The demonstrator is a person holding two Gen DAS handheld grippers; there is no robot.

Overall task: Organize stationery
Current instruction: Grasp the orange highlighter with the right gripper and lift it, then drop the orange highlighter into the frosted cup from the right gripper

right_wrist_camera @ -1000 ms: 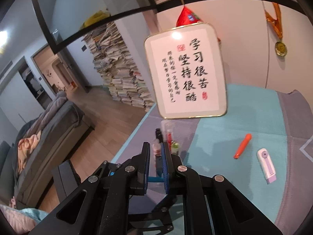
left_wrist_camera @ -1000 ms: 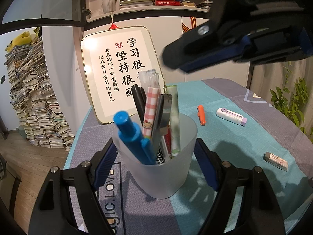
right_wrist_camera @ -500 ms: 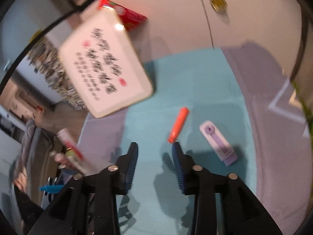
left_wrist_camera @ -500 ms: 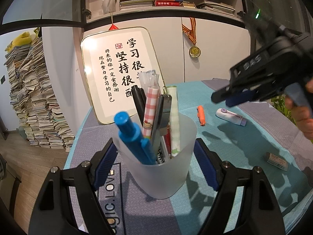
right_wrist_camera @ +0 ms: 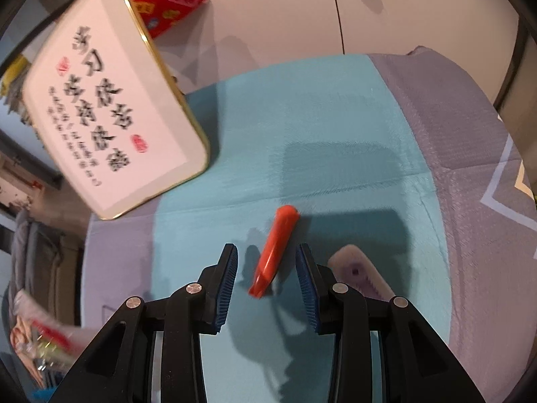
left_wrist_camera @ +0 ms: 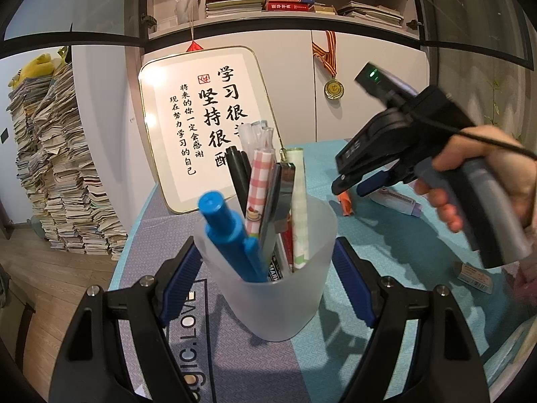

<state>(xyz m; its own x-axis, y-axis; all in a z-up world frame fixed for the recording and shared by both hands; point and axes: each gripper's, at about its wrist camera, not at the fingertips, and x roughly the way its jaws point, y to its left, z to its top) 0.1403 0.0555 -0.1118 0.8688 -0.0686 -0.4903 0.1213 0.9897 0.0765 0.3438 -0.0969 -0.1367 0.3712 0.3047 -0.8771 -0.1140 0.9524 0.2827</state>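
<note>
My left gripper (left_wrist_camera: 266, 278) is shut on a frosted pen cup (left_wrist_camera: 278, 305), one blue pad against each side. Out of the cup stick a blue marker (left_wrist_camera: 228, 231), black pens and patterned pens. Over to the right, a hand (left_wrist_camera: 486, 174) holds my right gripper (left_wrist_camera: 349, 188), tilted steeply down at the cloth. Its jaws stand open above an orange pen (right_wrist_camera: 275, 252) that lies on the teal cloth between the two pads, touching neither. In the left wrist view only the orange pen's (left_wrist_camera: 345, 203) end shows under those fingers.
A purple-and-white correction tape (right_wrist_camera: 362, 268) lies just right of the right finger. A white eraser (left_wrist_camera: 473, 277) sits near the table's right edge. A gold-framed calligraphy board (right_wrist_camera: 110, 107) leans against the wall at the back left. Stacked books stand on the floor at the left.
My right gripper opened, swung from above the cup rightwards and down, and tipped downwards over the orange pen. The left gripper and the cup kept still.
</note>
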